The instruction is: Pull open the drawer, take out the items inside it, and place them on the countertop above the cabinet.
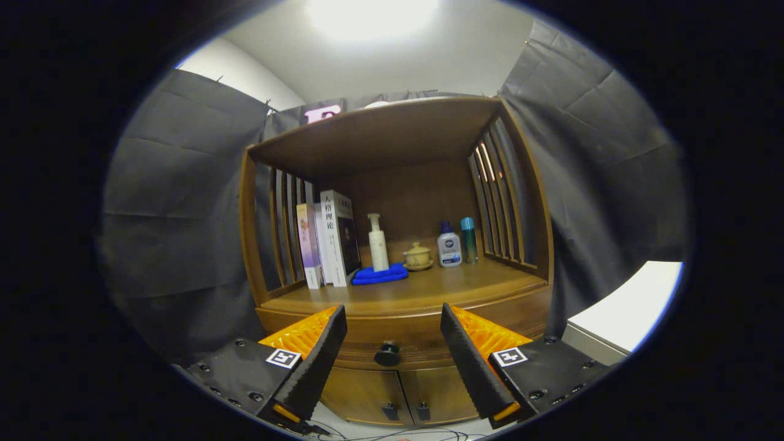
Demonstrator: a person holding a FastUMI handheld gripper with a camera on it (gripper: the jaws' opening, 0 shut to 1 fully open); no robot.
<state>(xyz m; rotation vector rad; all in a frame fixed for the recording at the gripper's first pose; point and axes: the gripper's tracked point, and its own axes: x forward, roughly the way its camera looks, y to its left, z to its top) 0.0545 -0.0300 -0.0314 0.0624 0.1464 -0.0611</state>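
A brown wooden cabinet stands ahead, and its drawer is shut under the countertop. The drawer's round black knob sits between my two fingers, a little beyond them. My gripper is open, its black and orange fingers spread wide with nothing held. What lies inside the drawer is hidden.
On the countertop stand books at the left, a white pump bottle on a blue cloth, a small lidded cup, a white bottle and a teal bottle. Two small doors sit below the drawer. A white surface lies right.
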